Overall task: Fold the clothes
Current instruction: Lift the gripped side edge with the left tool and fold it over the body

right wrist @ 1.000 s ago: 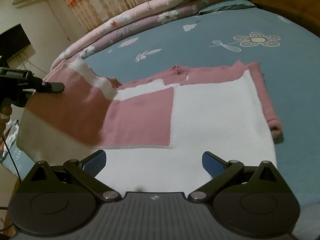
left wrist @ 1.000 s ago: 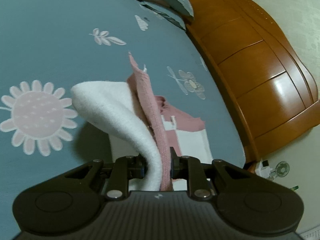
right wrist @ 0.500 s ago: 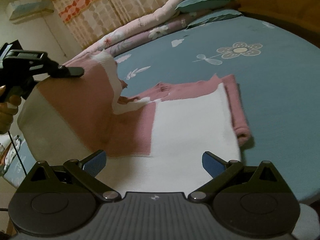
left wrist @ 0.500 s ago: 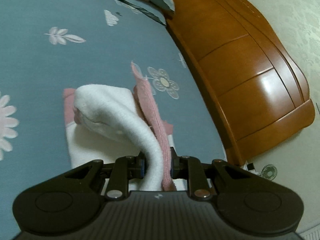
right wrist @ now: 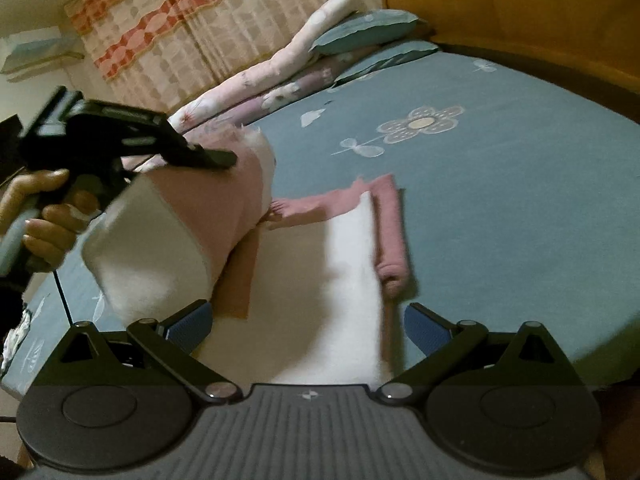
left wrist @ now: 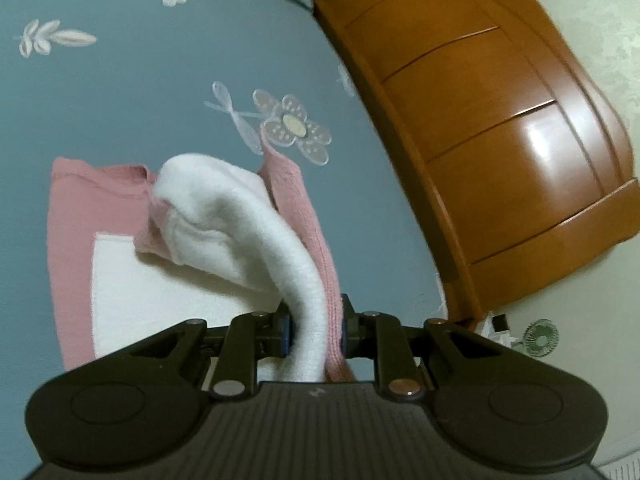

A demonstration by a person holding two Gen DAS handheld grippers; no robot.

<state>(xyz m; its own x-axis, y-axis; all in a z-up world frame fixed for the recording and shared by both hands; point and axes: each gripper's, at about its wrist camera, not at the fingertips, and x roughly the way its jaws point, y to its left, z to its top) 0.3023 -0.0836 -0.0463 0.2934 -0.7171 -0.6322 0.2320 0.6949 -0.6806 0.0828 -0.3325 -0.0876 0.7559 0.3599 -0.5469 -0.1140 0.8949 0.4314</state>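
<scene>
Both views were dim and warm-toned, lit by indoor light from above. A bright glare patch sat on the polished wooden headboard (left wrist: 532,136). Fisheye distortion bent the bedsheet (left wrist: 120,112) and headboard into curves, with black corners beyond the lens circle. In the right wrist view the sweater (right wrist: 352,264) and the left gripper (right wrist: 224,158) were smeared by motion blur, and the curtain (right wrist: 192,28) looked soft. The lifted fold cast a soft shadow on the knit beneath it.
</scene>
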